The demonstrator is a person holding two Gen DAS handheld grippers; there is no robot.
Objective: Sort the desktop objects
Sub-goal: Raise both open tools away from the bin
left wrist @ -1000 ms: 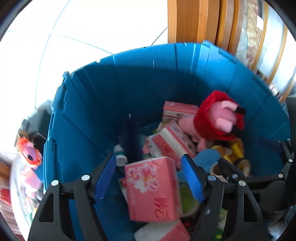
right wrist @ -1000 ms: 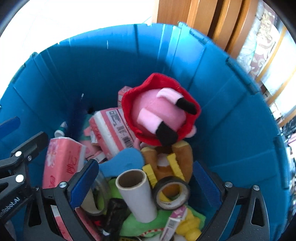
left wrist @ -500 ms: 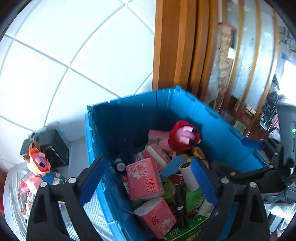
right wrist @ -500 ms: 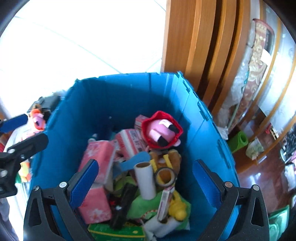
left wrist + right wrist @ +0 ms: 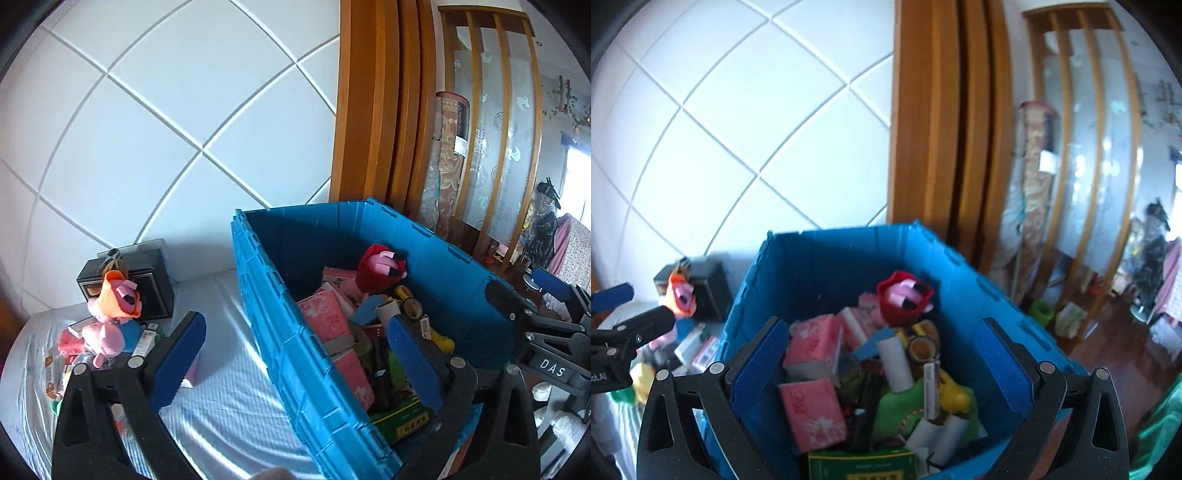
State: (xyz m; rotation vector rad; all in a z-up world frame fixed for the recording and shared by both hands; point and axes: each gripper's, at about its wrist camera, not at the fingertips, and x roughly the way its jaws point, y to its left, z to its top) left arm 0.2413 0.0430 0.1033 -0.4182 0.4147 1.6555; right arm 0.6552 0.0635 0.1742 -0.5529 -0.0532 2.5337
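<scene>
Bin farther below; both tongs raised, agape, empty.

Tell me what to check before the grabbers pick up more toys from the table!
1. Left gripper open and holding nothing: ok.
2. Right gripper open and holding nothing: ok.
3. Both grippers up out of the blue bin: ok.
4. Things left to sort: ok. The orange-hooded pink plush and small boxes lie beside the black box on the white cloth.
5. Room in the bin: cannot tell. The red-hooded plush, pink tissue packs and cardboard tube are piled inside, below the rim.
6. Easy grip on the next toy: cannot tell; the pile is cluttered.
</scene>
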